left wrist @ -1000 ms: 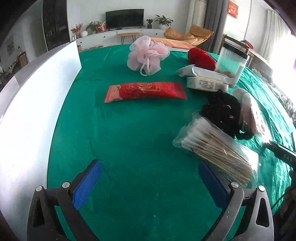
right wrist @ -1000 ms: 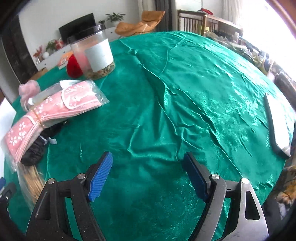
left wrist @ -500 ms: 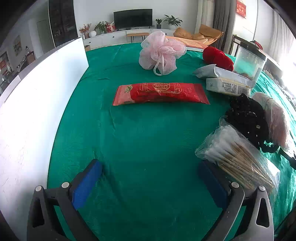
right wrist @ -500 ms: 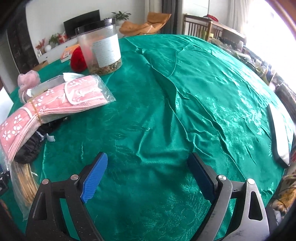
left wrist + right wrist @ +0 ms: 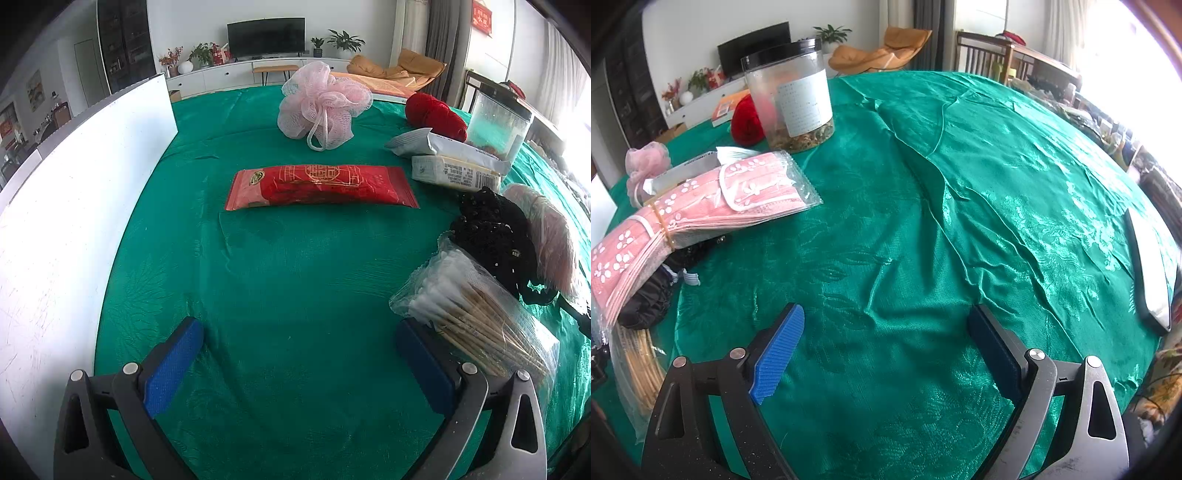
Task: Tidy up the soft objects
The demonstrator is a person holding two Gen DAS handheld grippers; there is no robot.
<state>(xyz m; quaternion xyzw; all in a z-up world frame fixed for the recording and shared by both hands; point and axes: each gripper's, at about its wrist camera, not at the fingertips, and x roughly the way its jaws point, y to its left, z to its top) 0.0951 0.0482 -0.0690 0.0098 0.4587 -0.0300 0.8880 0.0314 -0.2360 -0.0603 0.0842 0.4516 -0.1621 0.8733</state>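
Bath pouf (image 5: 323, 103), pink, sits beyond the red packet (image 5: 320, 187) on the green tablecloth (image 5: 295, 295); cotton swabs (image 5: 476, 317), black lace (image 5: 491, 232) and face masks (image 5: 701, 206) lie to the packet's right. My left gripper (image 5: 299, 354) and right gripper (image 5: 886, 350) are both spread wide, nothing between their pads, hovering over bare cloth.

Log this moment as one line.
left gripper: open, empty | right gripper: open, empty | red packet: untouched on green tablecloth

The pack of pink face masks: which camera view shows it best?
The right wrist view: the pack of pink face masks lies flat-on there, flower print and rubber band clear. The left wrist view shows only its blurred pink edge behind the black fabric.
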